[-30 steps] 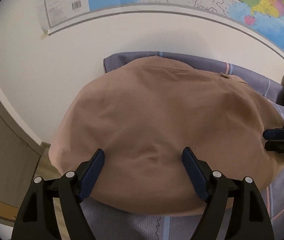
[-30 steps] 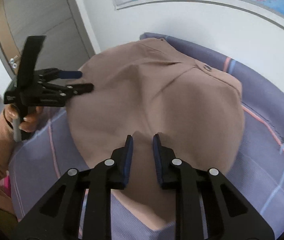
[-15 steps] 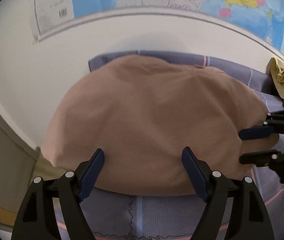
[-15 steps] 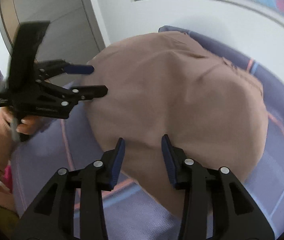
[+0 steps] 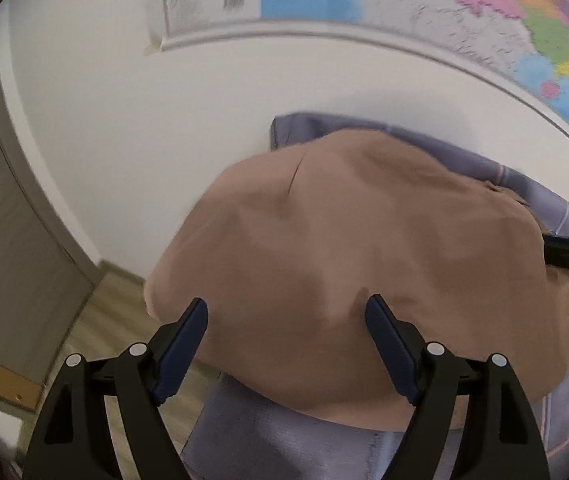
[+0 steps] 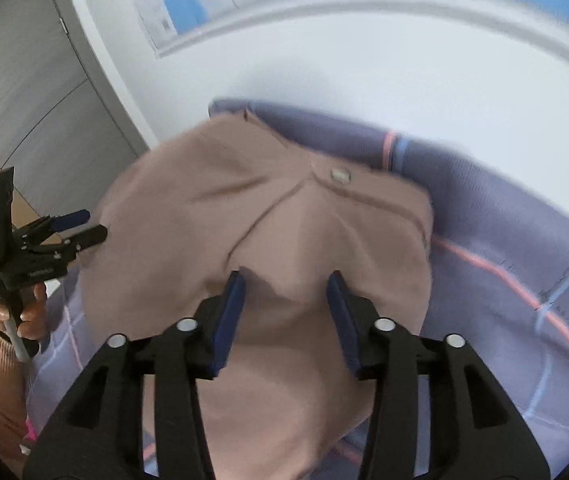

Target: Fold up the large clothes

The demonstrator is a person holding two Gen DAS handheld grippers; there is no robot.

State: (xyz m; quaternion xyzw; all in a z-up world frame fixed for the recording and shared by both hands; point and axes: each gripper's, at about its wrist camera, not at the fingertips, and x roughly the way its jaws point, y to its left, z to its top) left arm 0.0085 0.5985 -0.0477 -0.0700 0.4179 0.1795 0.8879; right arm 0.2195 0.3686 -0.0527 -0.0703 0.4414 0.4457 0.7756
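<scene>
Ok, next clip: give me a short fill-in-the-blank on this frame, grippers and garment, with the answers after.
1. The brown garment lies spread on a ____ plaid bedsheet.
2. The left gripper has its jaws ____, with nothing between them.
3. The right gripper hovers over the garment with its jaws ____.
4. On the wall behind the bed hangs a ____.

Missing words: purple; open; open; map

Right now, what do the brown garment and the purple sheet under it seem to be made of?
The brown garment looks like a matte woven fabric, perhaps cotton twill: it makes soft creases, has stitched seams, and has a pale button. The purple sheet looks like a thin matte bedsheet cloth, probably cotton or a blend: it lies flat, with printed pink and blue lines. Blur hides the weave of both.
</scene>
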